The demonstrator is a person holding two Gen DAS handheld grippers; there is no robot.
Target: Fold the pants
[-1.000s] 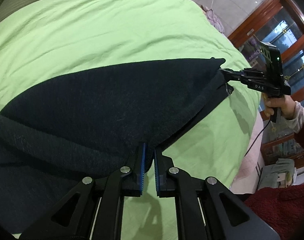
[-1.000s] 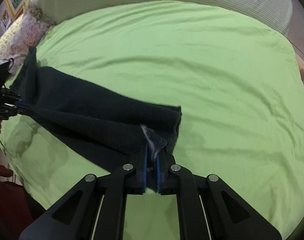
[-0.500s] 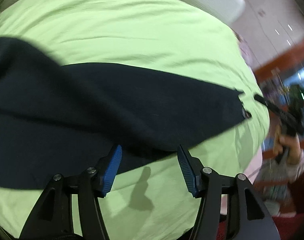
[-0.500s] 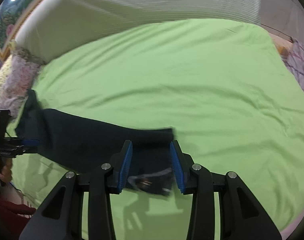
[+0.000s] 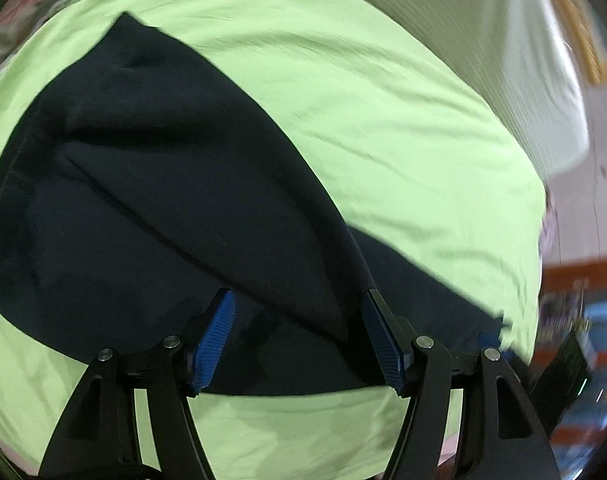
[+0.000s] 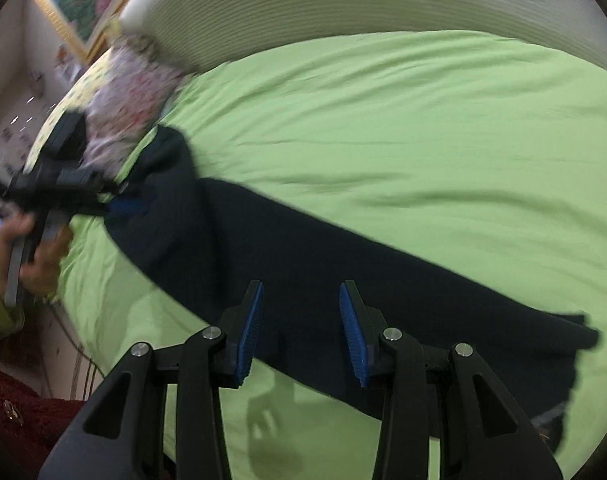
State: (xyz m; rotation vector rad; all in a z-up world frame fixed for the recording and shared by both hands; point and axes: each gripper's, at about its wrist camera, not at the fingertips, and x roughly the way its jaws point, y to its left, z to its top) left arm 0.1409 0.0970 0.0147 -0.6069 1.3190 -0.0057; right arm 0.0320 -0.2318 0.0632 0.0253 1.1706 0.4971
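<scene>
Both tongs, left (image 5: 297,336) and right (image 6: 301,330), have just opened, releasing the dark pants (image 6: 303,256) onto the bed (image 6: 423,128); this fold looks laid.

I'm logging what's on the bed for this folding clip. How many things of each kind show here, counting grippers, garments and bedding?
Grippers: 2, left gripper and right gripper, both open
Pants: 1, dark pants
Green sheet: 1, sheet
Floral pillow: 1, pillow
Total: 5
</scene>
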